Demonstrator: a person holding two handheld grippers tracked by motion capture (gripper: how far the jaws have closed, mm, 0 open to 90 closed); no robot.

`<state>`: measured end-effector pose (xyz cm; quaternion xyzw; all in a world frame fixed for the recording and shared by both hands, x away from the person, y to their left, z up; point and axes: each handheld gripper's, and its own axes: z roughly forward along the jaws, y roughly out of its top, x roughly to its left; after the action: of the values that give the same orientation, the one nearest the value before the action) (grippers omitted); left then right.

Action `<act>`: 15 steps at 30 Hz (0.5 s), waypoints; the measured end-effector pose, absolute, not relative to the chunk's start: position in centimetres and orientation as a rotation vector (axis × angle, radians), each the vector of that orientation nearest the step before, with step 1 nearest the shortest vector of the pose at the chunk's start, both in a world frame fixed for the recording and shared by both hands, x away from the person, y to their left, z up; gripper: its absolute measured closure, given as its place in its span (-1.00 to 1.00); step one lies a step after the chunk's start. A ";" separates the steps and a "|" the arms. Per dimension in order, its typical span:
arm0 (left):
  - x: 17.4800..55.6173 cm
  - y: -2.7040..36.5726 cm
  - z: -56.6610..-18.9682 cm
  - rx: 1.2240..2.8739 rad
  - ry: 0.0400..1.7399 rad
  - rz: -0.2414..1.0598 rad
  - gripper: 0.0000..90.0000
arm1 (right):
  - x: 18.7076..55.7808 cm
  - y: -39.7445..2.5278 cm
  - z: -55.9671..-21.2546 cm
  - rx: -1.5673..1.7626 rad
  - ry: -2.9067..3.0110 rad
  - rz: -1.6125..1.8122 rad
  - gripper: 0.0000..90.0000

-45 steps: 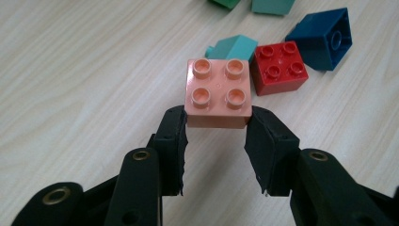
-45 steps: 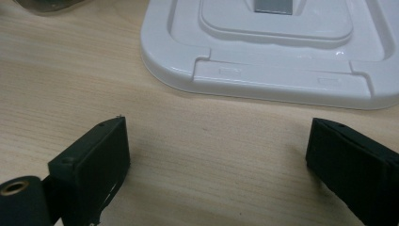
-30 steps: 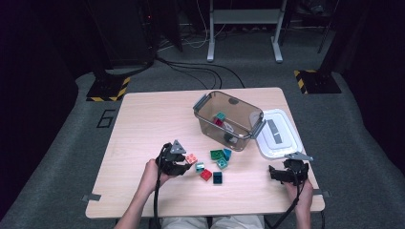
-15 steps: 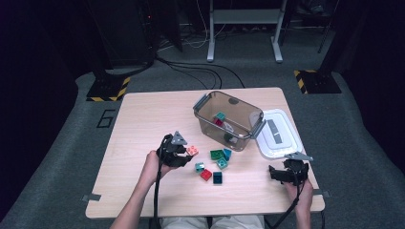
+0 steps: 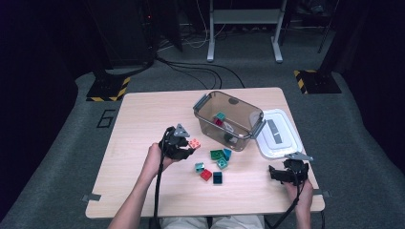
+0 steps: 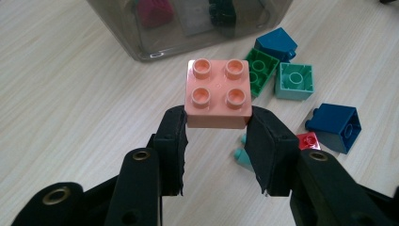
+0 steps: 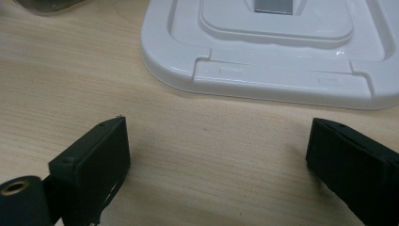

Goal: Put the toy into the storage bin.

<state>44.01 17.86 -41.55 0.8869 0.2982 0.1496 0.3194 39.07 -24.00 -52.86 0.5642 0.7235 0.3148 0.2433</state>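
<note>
Left claw (image 6: 216, 127) is clamped on a salmon-pink four-stud brick (image 6: 218, 92), lifted off the worktop (image 5: 143, 119) just short of the clear bin (image 5: 229, 119), probably headed in. Right claw (image 7: 216, 155) sits spread wide by the white lid (image 7: 282, 52). No readable lettering anywhere on the brick.

Glossy plastic peach brick (image 6: 218, 94), matt pale wood-grain table (image 6: 70, 94), smooth white plastic lid (image 7: 282, 52).
</note>
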 end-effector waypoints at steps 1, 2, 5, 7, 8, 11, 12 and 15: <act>44.1 17.8 -41.4 2.337 0.788 0.391 0.31 | 39.1 -24.0 -52.9 1.542 1.977 0.858 -0.86; 44.3 17.9 -41.3 2.339 0.788 0.392 0.31 | 39.1 -24.0 -52.9 1.542 1.976 0.858 -0.86; 44.7 17.9 -40.9 2.339 0.787 0.402 0.31 | 39.1 -24.0 -52.9 1.542 1.976 0.858 -0.86; 44.9 17.8 -40.6 2.333 0.791 0.410 0.31 | 39.1 -24.0 -52.9 1.541 1.977 0.860 -0.86; 45.1 17.7 -40.5 2.332 0.793 0.405 0.31 | 39.1 -24.0 -52.9 1.542 1.977 0.860 -0.86; 45.5 17.5 -40.0 2.331 0.790 0.415 0.31 | 39.1 -24.0 -52.9 1.542 1.977 0.860 -0.86; 45.6 17.5 -39.8 2.328 0.790 0.418 0.31 | 39.1 -24.0 -52.9 1.543 1.977 0.858 -0.86; 46.1 17.2 -39.2 2.327 0.785 0.428 0.31 | 39.1 -24.0 -52.9 1.542 1.976 0.859 -0.86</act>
<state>46.14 17.18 -39.21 0.8848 0.2984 0.1628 0.3187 39.07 -24.00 -52.86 0.5645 0.7234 0.3144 0.2434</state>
